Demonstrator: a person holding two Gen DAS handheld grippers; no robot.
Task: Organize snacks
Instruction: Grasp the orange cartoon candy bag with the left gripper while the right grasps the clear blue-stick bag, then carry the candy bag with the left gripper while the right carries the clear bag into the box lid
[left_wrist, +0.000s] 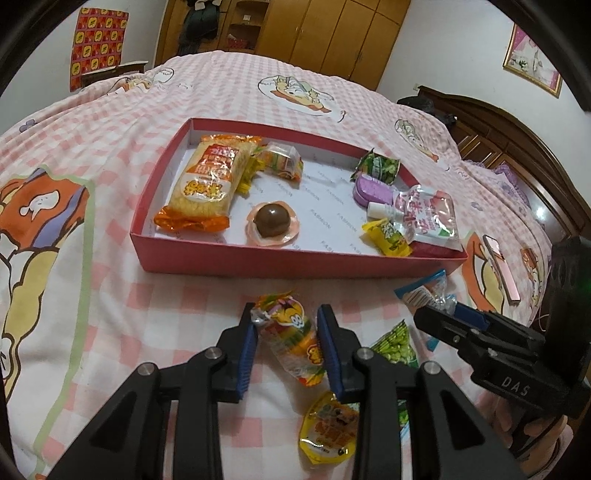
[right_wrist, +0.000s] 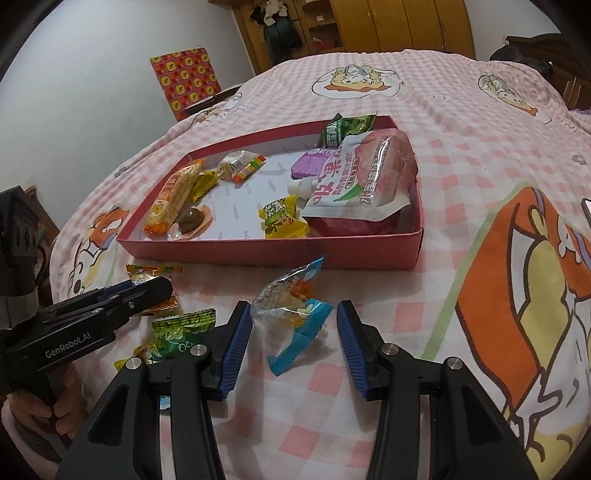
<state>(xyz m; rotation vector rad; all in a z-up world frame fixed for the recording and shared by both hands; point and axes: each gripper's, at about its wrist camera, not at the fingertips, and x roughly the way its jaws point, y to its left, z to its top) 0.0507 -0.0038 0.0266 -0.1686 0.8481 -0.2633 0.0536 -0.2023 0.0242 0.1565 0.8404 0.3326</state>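
Nearest in the left wrist view, the left gripper (left_wrist: 286, 332) has its fingers closed against a clear orange candy packet (left_wrist: 291, 338) on the bed (left_wrist: 110, 295); whether it is lifted, I cannot tell. Beyond lies the red box (left_wrist: 295, 264), partly filled. In the right wrist view, the right gripper (right_wrist: 293, 326) straddles a blue-edged packet (right_wrist: 293, 325), fingers apart. Judging so, both are at pickup; next comes closing, lifting, then carrying to the box.
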